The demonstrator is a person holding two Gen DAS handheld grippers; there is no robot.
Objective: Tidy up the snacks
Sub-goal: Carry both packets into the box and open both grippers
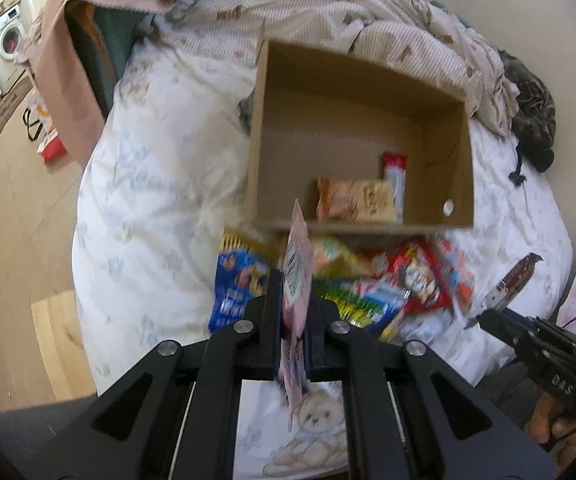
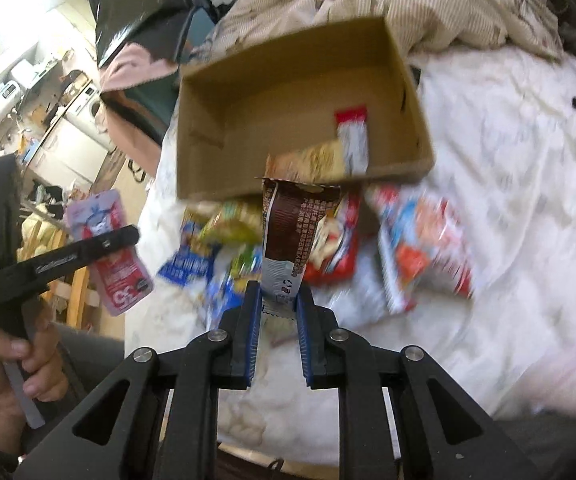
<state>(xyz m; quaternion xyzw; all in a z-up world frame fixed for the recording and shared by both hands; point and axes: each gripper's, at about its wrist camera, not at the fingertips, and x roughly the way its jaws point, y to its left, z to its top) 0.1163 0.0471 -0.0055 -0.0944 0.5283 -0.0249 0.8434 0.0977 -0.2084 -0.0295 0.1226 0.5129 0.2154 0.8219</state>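
An open cardboard box [image 1: 360, 104] [image 2: 288, 80] stands on the bed and holds an orange snack pack [image 1: 352, 200] and a red-and-white bar [image 1: 395, 176] [image 2: 353, 136]. A heap of snack packets [image 1: 368, 284] [image 2: 328, 240] lies on the sheet in front of the box. My left gripper [image 1: 295, 300] is shut on a pink pouch [image 1: 298, 280], also showing in the right wrist view [image 2: 108, 248], held above the heap. My right gripper [image 2: 279, 300] is shut on a brown-and-white wrapper [image 2: 292, 232], seen at the right in the left wrist view [image 1: 512, 280].
A rumpled striped blanket [image 1: 328, 4] lies behind the box. A dark garment [image 1: 532, 116] sits at the bed's right. Wooden floor [image 1: 12, 240] with bags and a washing machine [image 1: 2, 40] lies to the left of the bed.
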